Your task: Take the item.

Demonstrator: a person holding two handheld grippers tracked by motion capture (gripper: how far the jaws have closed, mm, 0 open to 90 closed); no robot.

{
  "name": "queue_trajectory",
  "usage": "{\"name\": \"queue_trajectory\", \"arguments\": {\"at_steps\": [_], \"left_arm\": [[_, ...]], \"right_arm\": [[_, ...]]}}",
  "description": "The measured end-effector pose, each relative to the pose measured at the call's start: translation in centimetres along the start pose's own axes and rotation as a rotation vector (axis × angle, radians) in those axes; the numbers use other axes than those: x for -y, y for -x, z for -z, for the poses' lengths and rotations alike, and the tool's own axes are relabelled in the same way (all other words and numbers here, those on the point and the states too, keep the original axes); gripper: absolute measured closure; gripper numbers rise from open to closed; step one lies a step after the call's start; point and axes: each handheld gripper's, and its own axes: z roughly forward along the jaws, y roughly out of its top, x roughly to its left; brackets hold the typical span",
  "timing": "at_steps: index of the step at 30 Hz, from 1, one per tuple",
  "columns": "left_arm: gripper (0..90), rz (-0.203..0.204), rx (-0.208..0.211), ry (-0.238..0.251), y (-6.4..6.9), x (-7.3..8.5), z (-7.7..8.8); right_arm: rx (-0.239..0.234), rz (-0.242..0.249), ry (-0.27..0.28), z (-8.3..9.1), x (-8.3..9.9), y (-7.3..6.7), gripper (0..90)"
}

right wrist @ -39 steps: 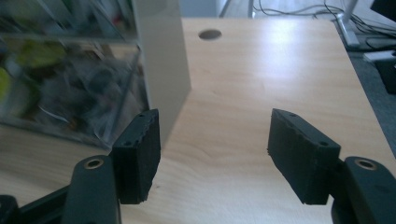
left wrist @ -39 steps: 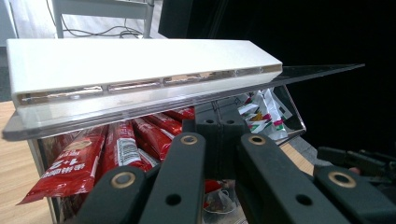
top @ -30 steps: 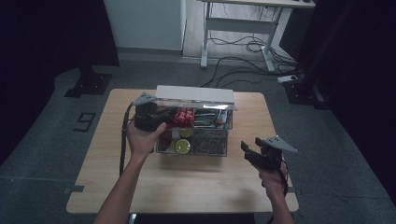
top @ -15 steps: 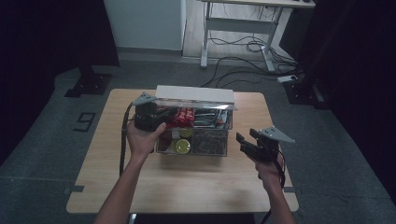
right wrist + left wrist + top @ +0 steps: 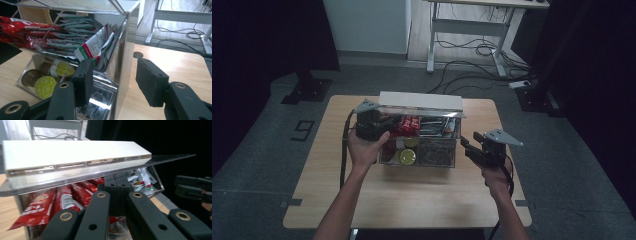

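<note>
clear organiser box [image 5: 120,62] between parted jaws, sachets [image 5: 92,47] (green-striped), coffee pods [image 5: 45,86]

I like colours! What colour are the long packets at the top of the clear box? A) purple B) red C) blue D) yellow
B: the long packets lying in the top of the clear box are red.

Open tabletop [image 5: 402,200] across the lower part of the high view, free for passage. Clear acrylic box [image 5: 419,142] blocking the table's centre, its raised lid [image 5: 419,102] overhanging the upper edge. Left gripper [image 5: 374,125] crowding the box's left end, jaws shut. Right gripper [image 5: 469,147] just beside the right wall, jaws apart and just closing, nothing between. Narrow bare strip at far right.
</note>
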Motion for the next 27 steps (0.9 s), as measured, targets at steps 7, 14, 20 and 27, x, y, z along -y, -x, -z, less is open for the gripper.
{"name": "queue_trajectory", "arguments": {"at_steps": [7, 14, 20, 27], "left_arm": [[90.0, 0.005, 0.014, 0.0, 0.0, -0.1, 0.1], [90.0, 0.014, 0.022, -0.001, -0.1, -0.1, 0.0], [90.0, 0.014, 0.023, -0.003, 0.0, -0.2, 0.1], [90.0, 0.017, 0.025, -0.001, -0.1, -0.2, 0.1]], "right_arm": [[-0.012, 0.008, -0.004, -0.6, -0.6, -0.4, 48.1], [-0.016, 0.021, -0.004, -1.2, -1.3, -1.1, 52.9], [-0.027, 0.024, -0.009, -2.1, -1.9, -1.7, 54.9], [-0.026, 0.019, -0.022, -3.3, -2.3, -1.9, 56.5]]}}
